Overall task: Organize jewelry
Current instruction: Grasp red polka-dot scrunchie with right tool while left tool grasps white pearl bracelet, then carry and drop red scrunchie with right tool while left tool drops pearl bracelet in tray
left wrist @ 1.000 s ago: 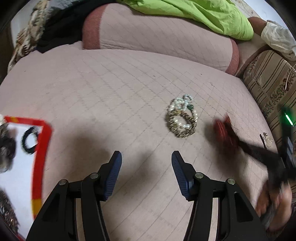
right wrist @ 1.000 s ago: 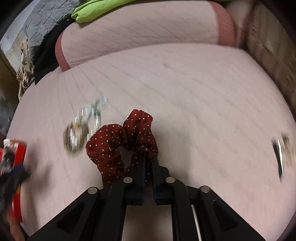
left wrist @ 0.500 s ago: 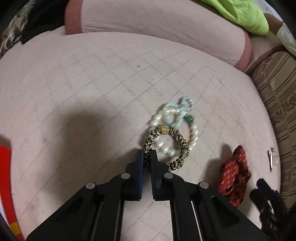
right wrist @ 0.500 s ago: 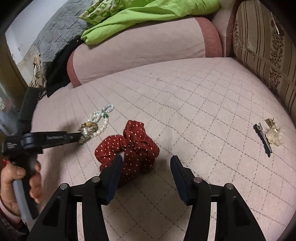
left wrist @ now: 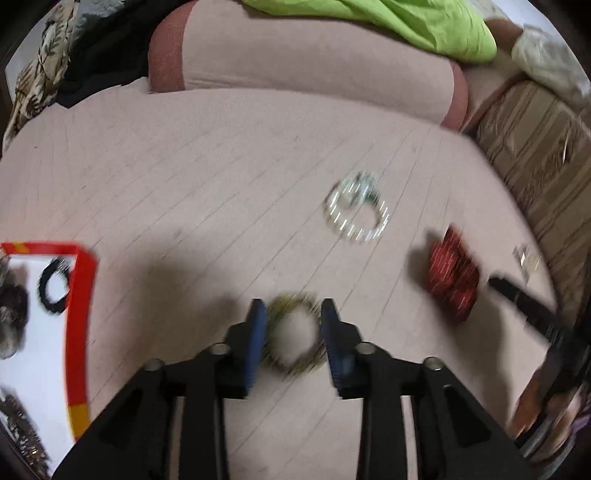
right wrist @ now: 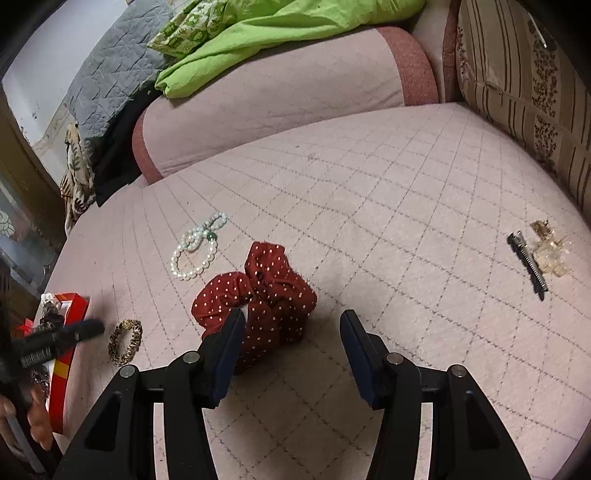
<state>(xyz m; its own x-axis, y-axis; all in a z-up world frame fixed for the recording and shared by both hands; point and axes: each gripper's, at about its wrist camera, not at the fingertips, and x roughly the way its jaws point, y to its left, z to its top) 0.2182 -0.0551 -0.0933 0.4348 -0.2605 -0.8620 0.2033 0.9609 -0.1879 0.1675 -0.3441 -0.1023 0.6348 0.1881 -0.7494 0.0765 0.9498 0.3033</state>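
We hold the left gripper (left wrist: 293, 334) low over the bed, its blue fingers (left wrist: 255, 341) parted with the leopard-print hair tie (left wrist: 293, 338) sitting between them; the view is blurred, so we cannot tell whether the pads touch it, and from the right wrist view the tie (right wrist: 125, 341) lies flat on the cover just beyond the left gripper's tip. Our right gripper (right wrist: 291, 354) is spread wide and holds nothing, with the red dotted scrunchie (right wrist: 258, 295) just ahead of its left finger and partly behind it. The surface is a pink quilted bedspread (right wrist: 369, 192), with a pink bolster (right wrist: 277, 96) at the far edge, a green cloth (right wrist: 280, 33) heaped on it, and a striped cushion (right wrist: 528, 96) to the right. The pearl bracelets (right wrist: 197, 247) lie beyond the scrunchie, a black hair clip (right wrist: 528, 264) well to the right, and a red-rimmed tray (left wrist: 79, 314) to the left of the left gripper.
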